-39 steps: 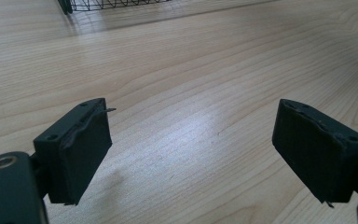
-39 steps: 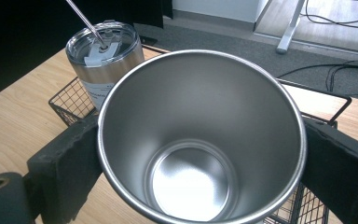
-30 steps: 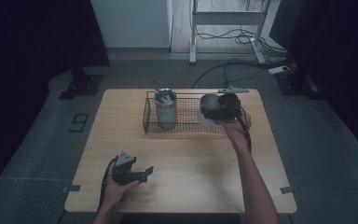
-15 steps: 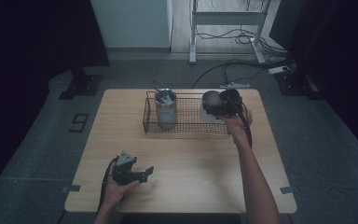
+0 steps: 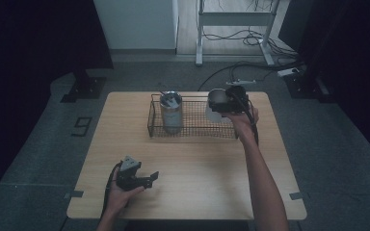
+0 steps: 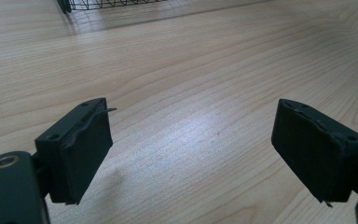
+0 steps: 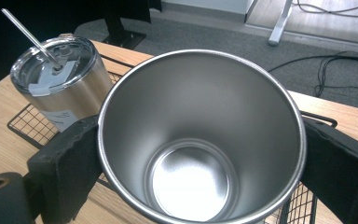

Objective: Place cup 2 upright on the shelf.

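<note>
At the far right of the wooden table [image 5: 197, 163], the right gripper [image 5: 229, 102] grasps an open steel cup [image 5: 217, 100], holding it over the right end of the black wire basket [image 5: 192, 126]. In the right gripper view the two black jaws press against opposite sides of the cup [image 7: 200, 140], whose mouth faces the camera so that its shiny bare inside and round bottom show. Just to its left in the basket stands a lidded steel tumbler [image 5: 171, 111], upright, with a thin metal straw [image 7: 28, 33] slanting out of its clear lid; the cup and the tumbler are near each other, and whether they touch cannot be told. The person's right forearm reaches from the near edge up to that gripper. Well apart from all this, at the near left of the table, the left gripper [image 5: 142, 179] lies low over the bare wood in the person's left hand [image 5: 120, 195]. Its jaws have just been closing a little, yet they stand apart with nothing between them, and the left gripper view shows plain tabletop in the gap [image 6: 191, 144], with the basket's near edge far off at the top.
</note>
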`<move>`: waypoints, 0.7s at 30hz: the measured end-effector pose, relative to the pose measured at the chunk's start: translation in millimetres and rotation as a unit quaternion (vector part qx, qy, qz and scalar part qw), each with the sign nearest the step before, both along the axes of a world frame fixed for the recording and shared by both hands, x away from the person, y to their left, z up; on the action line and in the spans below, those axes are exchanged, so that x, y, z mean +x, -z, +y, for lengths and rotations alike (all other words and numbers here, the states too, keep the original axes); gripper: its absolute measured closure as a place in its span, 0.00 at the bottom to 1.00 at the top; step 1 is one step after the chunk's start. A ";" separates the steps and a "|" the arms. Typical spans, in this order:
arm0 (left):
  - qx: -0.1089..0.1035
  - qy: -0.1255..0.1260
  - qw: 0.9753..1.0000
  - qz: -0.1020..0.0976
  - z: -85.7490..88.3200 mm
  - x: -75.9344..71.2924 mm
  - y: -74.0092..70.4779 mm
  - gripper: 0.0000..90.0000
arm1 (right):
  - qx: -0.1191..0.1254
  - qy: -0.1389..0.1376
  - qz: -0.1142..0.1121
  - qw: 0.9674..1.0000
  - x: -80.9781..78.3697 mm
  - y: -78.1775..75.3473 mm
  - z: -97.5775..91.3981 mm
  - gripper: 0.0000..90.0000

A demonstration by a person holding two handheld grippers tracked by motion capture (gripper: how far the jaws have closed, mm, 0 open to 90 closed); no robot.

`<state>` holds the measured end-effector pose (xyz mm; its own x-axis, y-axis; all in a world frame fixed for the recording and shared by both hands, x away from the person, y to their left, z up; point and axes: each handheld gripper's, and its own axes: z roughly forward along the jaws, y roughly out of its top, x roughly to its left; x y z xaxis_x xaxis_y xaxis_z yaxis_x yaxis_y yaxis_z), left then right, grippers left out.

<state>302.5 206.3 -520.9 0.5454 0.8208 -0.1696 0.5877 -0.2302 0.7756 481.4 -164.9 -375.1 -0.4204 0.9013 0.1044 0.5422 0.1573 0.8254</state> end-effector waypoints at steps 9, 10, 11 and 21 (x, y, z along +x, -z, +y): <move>0.013 -0.001 1.000 -0.009 -3.8 -1.9 -1.9 0.14 | -0.006 0.002 0.001 1.000 14.7 1.0 0.2 0.07; 0.012 0.000 1.000 -0.008 -4.0 -1.8 -1.5 0.14 | -0.005 0.003 0.001 1.000 15.7 1.5 0.5 0.07; 0.011 0.001 1.000 -0.007 -4.2 -1.6 -1.3 0.14 | -0.005 0.003 0.001 1.000 16.4 1.8 0.6 0.07; 0.010 0.004 1.000 -0.003 -4.5 -1.3 -1.0 0.14 | -0.012 0.002 0.007 1.000 27.5 8.7 4.5 0.07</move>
<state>301.2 201.8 -520.0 0.5522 0.8202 -0.1493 0.5812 -0.2503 0.7743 508.9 -160.4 -383.8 -0.4157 0.9052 0.0880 0.5536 0.1750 0.8142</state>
